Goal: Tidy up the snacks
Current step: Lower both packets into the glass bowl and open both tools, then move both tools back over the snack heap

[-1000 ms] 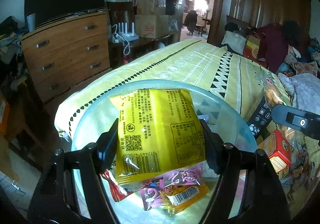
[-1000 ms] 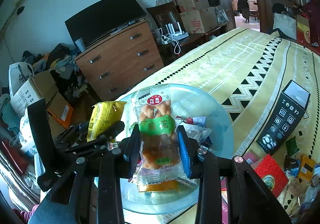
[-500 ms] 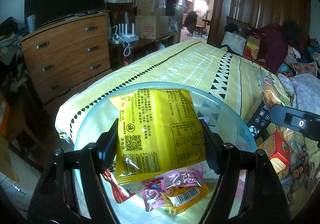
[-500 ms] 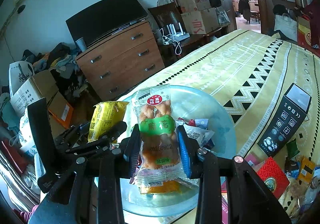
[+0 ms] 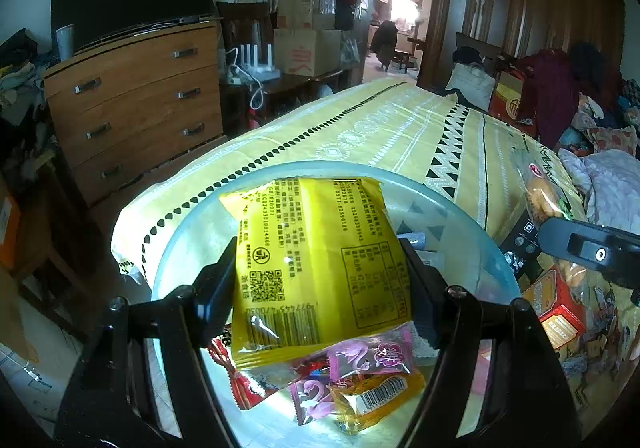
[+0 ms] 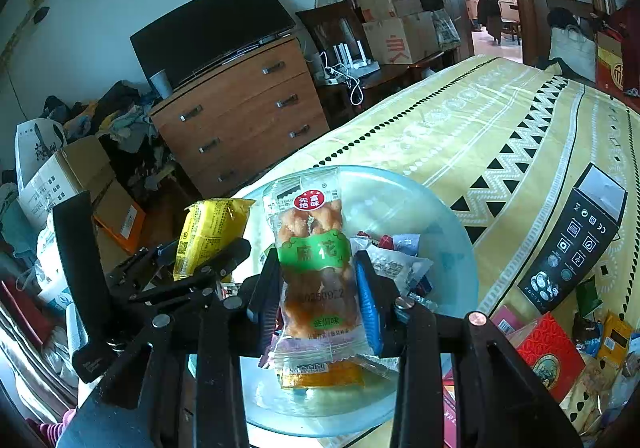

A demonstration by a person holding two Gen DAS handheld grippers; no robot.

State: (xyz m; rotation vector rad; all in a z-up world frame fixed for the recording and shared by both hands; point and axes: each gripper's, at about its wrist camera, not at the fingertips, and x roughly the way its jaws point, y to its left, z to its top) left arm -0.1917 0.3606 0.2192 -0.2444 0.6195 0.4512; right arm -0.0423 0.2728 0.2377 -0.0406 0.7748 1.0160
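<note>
My left gripper [image 5: 320,288] is shut on a yellow snack packet [image 5: 316,264] and holds it above a pale blue glass plate [image 5: 472,232]. Pink, red and orange wrapped snacks [image 5: 360,380] lie on the plate beneath it. My right gripper [image 6: 318,288] is shut on a clear packet of fried dough twists with a green label [image 6: 316,264], held over the same plate [image 6: 448,232]. The left gripper with its yellow packet [image 6: 212,232] shows at the left in the right wrist view. Small wrapped snacks [image 6: 396,260] lie on the plate.
The plate sits at the corner of a table with a yellow patterned cloth [image 6: 480,119]. A black box [image 6: 576,244], a red box [image 6: 548,352] and loose snacks lie to the right. A wooden dresser [image 5: 132,99] and cardboard boxes [image 6: 80,179] stand beyond the edge.
Both grippers keep hold of their packets and have shifted slightly forward over the plate.
</note>
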